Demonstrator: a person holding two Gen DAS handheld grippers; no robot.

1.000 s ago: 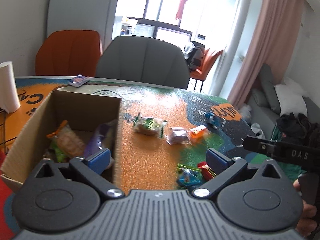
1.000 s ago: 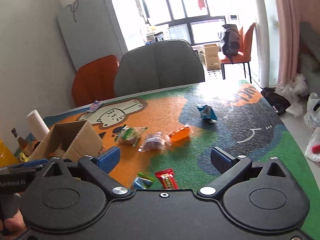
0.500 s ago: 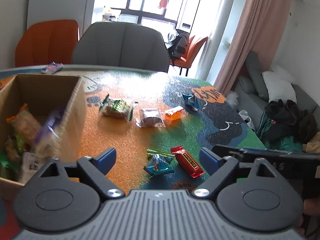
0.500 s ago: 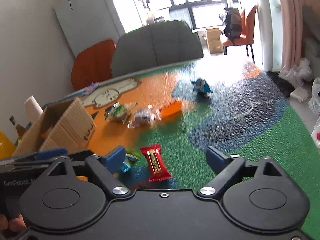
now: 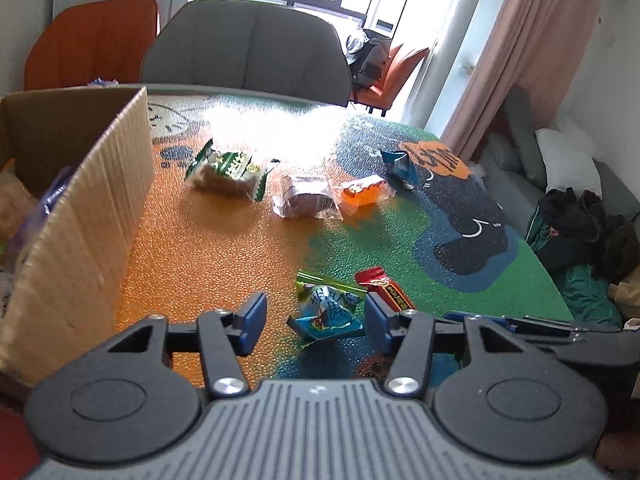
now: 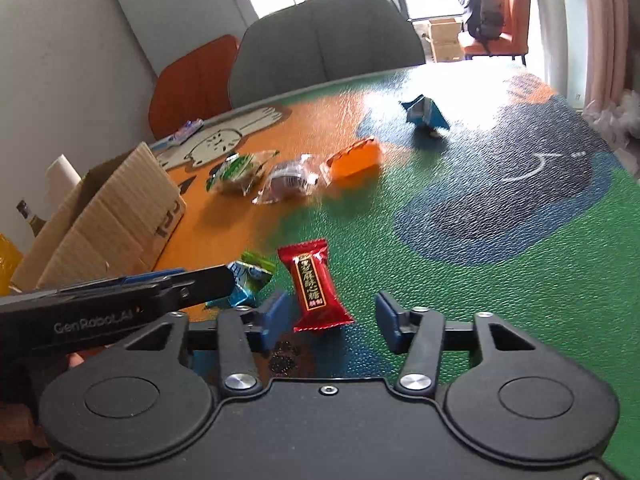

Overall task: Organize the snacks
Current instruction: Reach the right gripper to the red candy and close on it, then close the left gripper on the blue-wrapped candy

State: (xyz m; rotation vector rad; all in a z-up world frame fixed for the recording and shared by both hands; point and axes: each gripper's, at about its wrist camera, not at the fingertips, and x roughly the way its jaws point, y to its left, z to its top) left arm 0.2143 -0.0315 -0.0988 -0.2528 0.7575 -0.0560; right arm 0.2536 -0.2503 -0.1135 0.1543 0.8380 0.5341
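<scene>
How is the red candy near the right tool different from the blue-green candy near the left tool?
The red candy has a smooth, flat, long wrapper with gold writing; the blue-green candy has a crumpled, shiny wrapper that stands up in folds. The red candy lies between the open fingers of the right tool; the blue-green candy lies between the open fingers of the left tool. Both rest on the table mat, not yet gripped, outside the cardboard box.

Both wrist views look low across the table [image 5: 224, 248], sharing its snacks.
</scene>
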